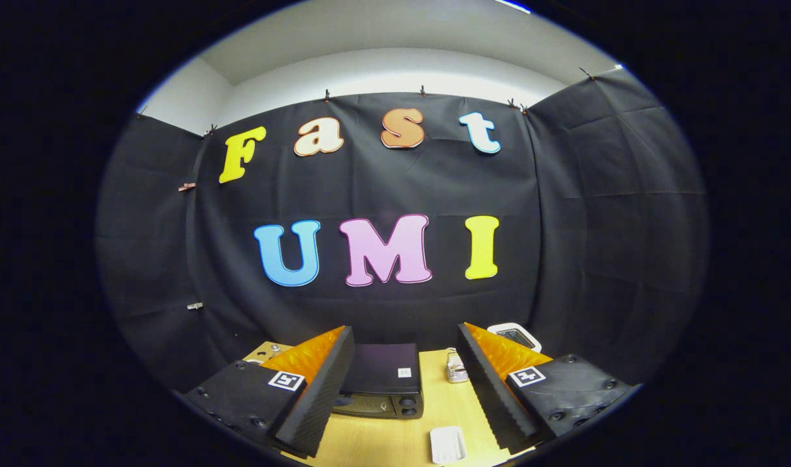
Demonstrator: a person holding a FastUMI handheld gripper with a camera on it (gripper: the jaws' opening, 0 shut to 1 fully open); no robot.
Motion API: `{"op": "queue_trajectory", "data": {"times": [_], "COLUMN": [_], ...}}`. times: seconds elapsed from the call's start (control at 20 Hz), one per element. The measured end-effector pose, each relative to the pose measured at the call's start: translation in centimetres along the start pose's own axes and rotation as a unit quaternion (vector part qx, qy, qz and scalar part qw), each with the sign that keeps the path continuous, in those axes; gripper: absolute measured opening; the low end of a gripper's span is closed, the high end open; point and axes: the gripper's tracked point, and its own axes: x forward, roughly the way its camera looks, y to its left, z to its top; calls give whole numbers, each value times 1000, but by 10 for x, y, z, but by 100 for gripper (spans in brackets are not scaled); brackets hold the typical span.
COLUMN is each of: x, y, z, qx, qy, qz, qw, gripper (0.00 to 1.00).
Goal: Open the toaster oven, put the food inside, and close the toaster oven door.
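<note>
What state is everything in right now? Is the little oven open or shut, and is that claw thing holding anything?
Toaster oven: door shut, standing on the table between and beyond the fingers.
Gripper: fingers spread wide apart, holding nothing.
Small white item: lying flat on the table, in front of the oven, untouched.
Small jar: upright, right of the oven.

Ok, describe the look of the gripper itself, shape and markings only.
The gripper has two broad, wedge-shaped fingers that taper forward, their inner faces finely ribbed. Each sits on a blocky mount dotted with round screw heads. A small square black-and-white tag is stuck on each side. The jaws stand apart, empty.
</note>
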Motion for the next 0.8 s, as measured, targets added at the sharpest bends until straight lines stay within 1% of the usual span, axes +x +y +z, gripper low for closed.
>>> {"op": "queue_trajectory", "data": {"times": [0.1,0.4,0.6,0.8], "x": [0,7,15,22], "y": [-8,-8,-10,-16], "z": [4,9,17,19], "qx": [-10,2,18,21], "qy": [-4,-7,-11,-9], "qz": [-2,17,22,23], "qw": [1000,1000,1000,999], "gripper": [98,98,98,98]}}
